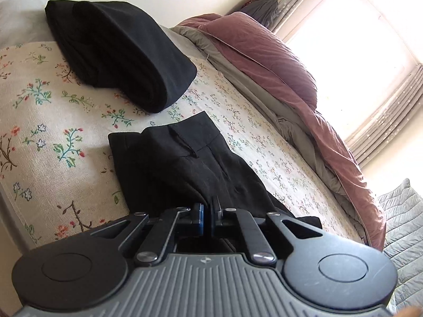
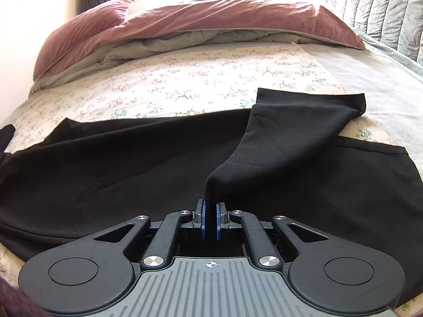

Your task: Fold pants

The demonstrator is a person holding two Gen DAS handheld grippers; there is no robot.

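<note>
Surface: bed with a floral sheet (image 2: 185,79); no counter here, so places are given by the bed's edges.
Pants: black pants (image 2: 119,163) spread flat along the near edge of the bed, running left to right across the right wrist view. The waistband end (image 1: 182,137) with its fly seam shows in the left wrist view.
Leg: one pant leg (image 2: 285,137) is lifted off the layer below and pulled into a ridge, its hem (image 2: 361,103) free and pointing toward the right side of the bed.
Left gripper (image 1: 208,211): jaws drawn narrow and pinched on black fabric near the waistband end of the pants.
Right gripper (image 2: 210,216): jaws drawn narrow, blue pads clamped on a fold of the lifted leg.
Second garment: a folded black bundle (image 1: 124,52) lies on the floral sheet beyond the waistband, apart from the pants.
Bedding: a mauve duvet (image 2: 211,15) with grey lining is bunched along the far edge of the bed, under the bright window (image 1: 351,47).
Other: grey quilted cover (image 2: 378,8) at the far right corner.
</note>
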